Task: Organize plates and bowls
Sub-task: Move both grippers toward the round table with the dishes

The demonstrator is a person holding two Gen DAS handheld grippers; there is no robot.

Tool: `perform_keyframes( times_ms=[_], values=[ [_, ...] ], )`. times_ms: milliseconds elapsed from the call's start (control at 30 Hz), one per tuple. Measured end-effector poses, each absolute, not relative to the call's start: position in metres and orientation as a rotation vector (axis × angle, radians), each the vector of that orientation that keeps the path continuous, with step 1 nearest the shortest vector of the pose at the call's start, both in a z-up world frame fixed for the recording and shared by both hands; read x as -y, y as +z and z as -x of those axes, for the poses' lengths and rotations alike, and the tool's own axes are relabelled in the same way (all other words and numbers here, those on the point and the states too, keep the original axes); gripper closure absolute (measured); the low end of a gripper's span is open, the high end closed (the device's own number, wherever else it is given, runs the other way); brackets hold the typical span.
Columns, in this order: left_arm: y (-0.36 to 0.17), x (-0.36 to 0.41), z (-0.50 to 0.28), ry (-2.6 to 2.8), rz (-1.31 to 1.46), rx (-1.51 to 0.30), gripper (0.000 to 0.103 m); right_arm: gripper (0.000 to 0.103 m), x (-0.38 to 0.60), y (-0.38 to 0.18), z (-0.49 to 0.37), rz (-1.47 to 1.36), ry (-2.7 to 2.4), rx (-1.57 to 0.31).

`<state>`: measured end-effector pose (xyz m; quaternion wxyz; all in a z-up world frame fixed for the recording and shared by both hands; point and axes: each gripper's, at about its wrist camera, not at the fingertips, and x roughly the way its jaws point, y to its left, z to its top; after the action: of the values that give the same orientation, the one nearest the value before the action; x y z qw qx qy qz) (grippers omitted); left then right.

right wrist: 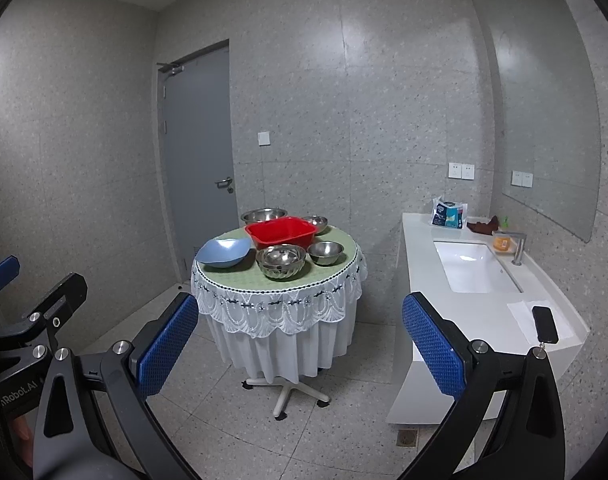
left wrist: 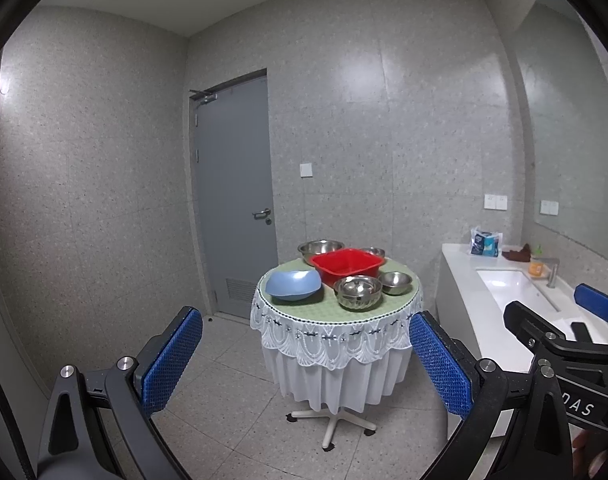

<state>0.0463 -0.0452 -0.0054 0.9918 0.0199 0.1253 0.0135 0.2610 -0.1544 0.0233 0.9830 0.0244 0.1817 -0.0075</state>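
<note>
Left wrist view puts you well back from the table (left wrist: 335, 312), with your left claw (left wrist: 304, 364) spread wide and holding nothing. Your right claw (right wrist: 300, 344) is just as wide and empty. On the table sit a red tub (left wrist: 345, 265), a blue bowl (left wrist: 294, 285), a ribbed steel bowl (left wrist: 358, 292) at the front, a small bowl (left wrist: 395, 282) just beside it, and two more steel bowls behind the tub. I see no plates. Nothing looks sorted yet, so you seem to be at the approach. Next you'll likely need to close in and take a rim, perhaps nesting the small bowl first.
</note>
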Motion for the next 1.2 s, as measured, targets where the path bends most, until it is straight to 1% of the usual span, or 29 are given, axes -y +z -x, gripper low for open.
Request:
perform_keyframes(
  times_ms=[700,967,1200],
  values=[
    [0.01,0.051,-0.148,0.015,-0.035,-0.304,0.001,0.0,0.165,0.017,-0.34,-0.06,-0.014,-0.424],
    [0.006,0.024,-0.214,-0.005,-0.032,-0.347,0.001,0.0,0.149,0.005,-0.387,-0.065,-0.047,-0.461],
    [0.008,-0.025,-0.299,-0.054,-0.038,-0.362,0.001,0.0,0.122,-0.001,-0.434,-0.079,-0.102,-0.468]
  ],
)
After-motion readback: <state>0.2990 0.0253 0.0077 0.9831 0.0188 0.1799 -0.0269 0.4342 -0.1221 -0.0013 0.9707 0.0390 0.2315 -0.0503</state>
